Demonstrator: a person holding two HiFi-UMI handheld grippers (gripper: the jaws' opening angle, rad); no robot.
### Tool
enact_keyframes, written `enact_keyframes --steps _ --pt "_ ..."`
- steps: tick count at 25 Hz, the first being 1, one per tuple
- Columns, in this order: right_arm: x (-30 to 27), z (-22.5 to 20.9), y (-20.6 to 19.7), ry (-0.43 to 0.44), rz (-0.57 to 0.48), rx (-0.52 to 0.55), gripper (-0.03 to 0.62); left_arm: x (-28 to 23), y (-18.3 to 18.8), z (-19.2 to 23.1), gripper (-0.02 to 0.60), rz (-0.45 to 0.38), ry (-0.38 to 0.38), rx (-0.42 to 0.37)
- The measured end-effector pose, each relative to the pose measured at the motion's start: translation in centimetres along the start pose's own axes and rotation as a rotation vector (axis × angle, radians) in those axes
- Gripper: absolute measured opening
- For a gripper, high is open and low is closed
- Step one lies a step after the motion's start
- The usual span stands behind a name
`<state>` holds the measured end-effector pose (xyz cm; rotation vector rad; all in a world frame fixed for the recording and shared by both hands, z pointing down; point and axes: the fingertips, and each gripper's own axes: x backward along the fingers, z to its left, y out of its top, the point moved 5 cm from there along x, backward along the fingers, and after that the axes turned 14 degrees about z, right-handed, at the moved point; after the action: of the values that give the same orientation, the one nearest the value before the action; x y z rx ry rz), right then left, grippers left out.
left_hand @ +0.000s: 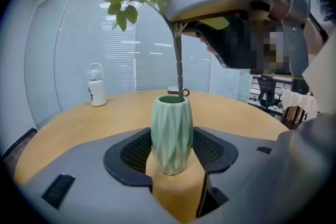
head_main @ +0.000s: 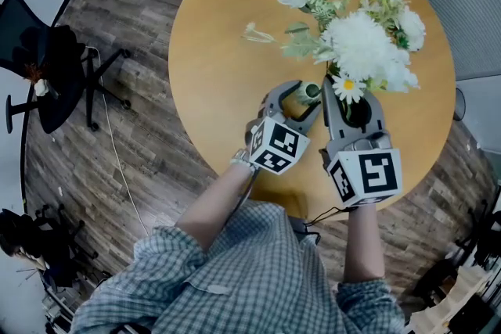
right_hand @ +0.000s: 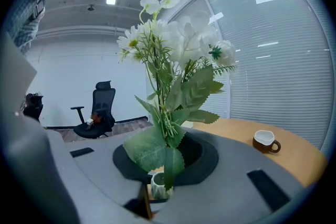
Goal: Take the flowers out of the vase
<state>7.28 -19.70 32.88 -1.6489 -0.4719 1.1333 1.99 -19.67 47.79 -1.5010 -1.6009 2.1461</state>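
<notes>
Where hidden by leaves: the pinch of the right gripper, lost in its own view behind big green leaves; jaws close together on the stalks, holding the flowers.
Vase: pale green, upright on the round table, low in the middle of the left gripper view; mostly covered by blooms and grippers in the head view, with only the rim peeking out; just a small bit showing under the leaves, low in the right gripper view.
Left gripper: jaws wide, one on each side of the vase, pads against its sides, holding it.
Stalk: thin, straight up out of the vase mouth; bottom end down inside, out of sight.
Flower tops: cut off at the top edge of the left gripper view; big and white at the upper right of the head view, covering much of the table there.
In the way: right gripper, grey and large at the upper right of the left gripper view, blocking the room behind.
Loose sprig: flat on the table, left of the bunch, apart from it.
White bottle: far across the table, at the left of the left gripper view; cut off at the top edge of the head view.
Cup: brown outside, white inside, at the right of the right gripper view.
Chair: black, on the wood floor, at the left of the head view.
</notes>
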Motion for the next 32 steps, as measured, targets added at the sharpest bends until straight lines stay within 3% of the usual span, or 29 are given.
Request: enact_keyframes --steps 9,15,23,32 --pt "3.1 -1.4 2.6 -0.026 -0.092 -0.119 0.057 -0.1 -0.1 0.1 0.255 0.001 -0.001 0.001" --pt "6.2 -3.3 2.9 -0.096 -0.066 -0.158 0.057 0.0 0.3 -0.3 0.255 0.001 -0.009 -0.009" --pt "6.2 -5.2 -3.9 -0.139 0.107 -0.277 0.055 -0.1 0.1 -0.1 0.255 -0.005 -0.010 -0.013" --pt "4.1 -5.7 -10.6 -0.090 0.283 -0.384 0.051 -0.1 0.2 -0.1 0.255 -0.008 -0.010 -0.015"
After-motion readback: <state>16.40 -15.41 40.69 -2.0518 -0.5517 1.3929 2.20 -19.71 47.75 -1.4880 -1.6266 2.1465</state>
